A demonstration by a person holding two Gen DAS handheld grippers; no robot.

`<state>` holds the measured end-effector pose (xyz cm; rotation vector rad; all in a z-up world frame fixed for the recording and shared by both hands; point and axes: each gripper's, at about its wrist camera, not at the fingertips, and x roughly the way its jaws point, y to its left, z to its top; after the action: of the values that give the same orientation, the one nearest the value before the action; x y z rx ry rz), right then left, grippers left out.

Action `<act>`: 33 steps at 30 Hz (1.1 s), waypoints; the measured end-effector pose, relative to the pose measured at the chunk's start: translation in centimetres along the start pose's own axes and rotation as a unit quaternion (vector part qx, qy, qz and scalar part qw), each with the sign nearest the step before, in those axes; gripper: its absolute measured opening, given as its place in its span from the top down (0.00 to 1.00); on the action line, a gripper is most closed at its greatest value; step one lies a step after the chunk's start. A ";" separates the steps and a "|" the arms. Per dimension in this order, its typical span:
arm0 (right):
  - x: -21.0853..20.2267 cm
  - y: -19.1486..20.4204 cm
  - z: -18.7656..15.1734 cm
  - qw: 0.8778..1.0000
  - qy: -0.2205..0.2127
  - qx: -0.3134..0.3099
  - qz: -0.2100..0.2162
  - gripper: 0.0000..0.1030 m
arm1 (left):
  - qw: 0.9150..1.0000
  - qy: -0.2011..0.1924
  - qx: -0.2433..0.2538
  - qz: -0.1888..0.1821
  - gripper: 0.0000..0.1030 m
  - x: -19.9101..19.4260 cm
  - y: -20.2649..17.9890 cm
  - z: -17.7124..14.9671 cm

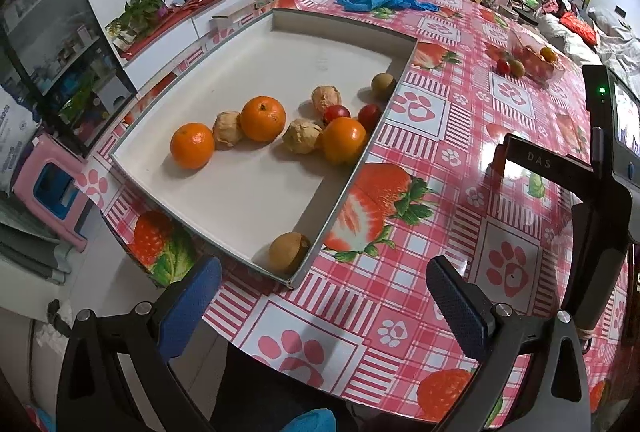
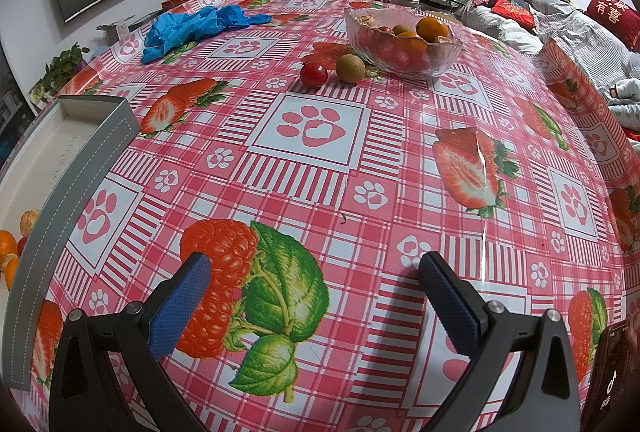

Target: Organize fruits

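A: Well, both spread wide and pinching nothing: left hand-held gripper (image 1: 322,272) just off the near corner of the white tray (image 1: 348,175), right hand-held gripper (image 2: 316,260) above bare counter (image 2: 360,159).

B: And the fruit?

A: Split between two places. In the tray, three mandarins (image 1: 263,118), some papery-husked fruits (image 1: 302,135), two cherry tomatoes (image 1: 336,113), plus a longan (image 1: 289,252) alone in the near corner. Well apart from that, more in the glass bowl (image 2: 440,59), with a loose tomato (image 2: 313,74) and a loose longan (image 2: 350,69) on the counter just beside it.

B: Risks, then?

A: Probably rolling. Round, smooth, on a glossy cloth; nudging either loose piece with one fingertip likely sends it away, maybe off the edge.

B: And squeezing?

A: Likely splits a tomato if closed too hard. Too soft, and out it pops.

B: Anything about the bowl?

A: Could tip or slide if caught on the rim while reaching in. Also worth clearing the tray wall on the way over, or dropping short.
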<state>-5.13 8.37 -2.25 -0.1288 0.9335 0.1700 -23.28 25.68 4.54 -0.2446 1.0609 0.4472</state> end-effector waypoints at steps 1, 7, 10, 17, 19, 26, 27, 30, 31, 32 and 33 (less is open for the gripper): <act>0.0 0.0 0.0 1.000 0.000 0.000 0.000 0.00 | 1.000 0.001 0.000 -0.001 0.00 0.1 0.0 0.0; 0.0 0.0 0.0 1.000 0.000 0.000 0.000 0.00 | 1.000 0.003 0.016 -0.005 0.00 0.5 -1.0 0.1; 0.0 0.0 0.0 1.000 0.000 0.000 0.000 0.00 | 1.000 0.001 0.022 -0.008 0.00 0.3 -1.4 0.0; 0.0 0.0 0.0 1.000 0.000 0.000 0.000 0.00 | 1.000 0.002 0.012 -0.005 0.00 0.1 -0.8 0.0; 0.0 0.0 0.0 1.000 0.000 0.000 0.000 0.00 | 1.000 0.004 0.010 -0.005 0.00 0.3 -0.7 0.0; 0.0 0.0 0.0 1.000 0.000 0.000 0.000 0.00 | 1.000 0.007 0.016 -0.008 0.00 0.4 -1.1 -0.2; 0.0 0.0 0.0 1.000 0.000 0.000 0.000 0.00 | 1.000 0.007 0.016 -0.008 0.00 0.5 -1.1 -0.1; 0.0 0.0 0.0 1.000 0.000 0.000 0.000 0.00 | 1.000 0.007 0.015 -0.008 0.00 0.5 -1.1 -0.1; 0.0 0.0 0.0 1.000 0.000 0.000 0.000 0.00 | 1.000 0.007 0.015 -0.007 0.00 0.5 -1.1 -0.1; 0.0 0.0 0.0 1.000 0.000 0.000 0.000 0.00 | 1.000 0.007 0.014 -0.007 0.00 0.5 -1.1 -0.2; 0.0 0.0 0.0 1.000 0.000 0.000 0.000 0.00 | 1.000 0.006 0.014 -0.007 0.00 0.5 -1.1 -0.2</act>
<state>-5.13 8.36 -2.26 -0.1288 0.9332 0.1703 -22.66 24.72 3.99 -0.2312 1.0764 0.4183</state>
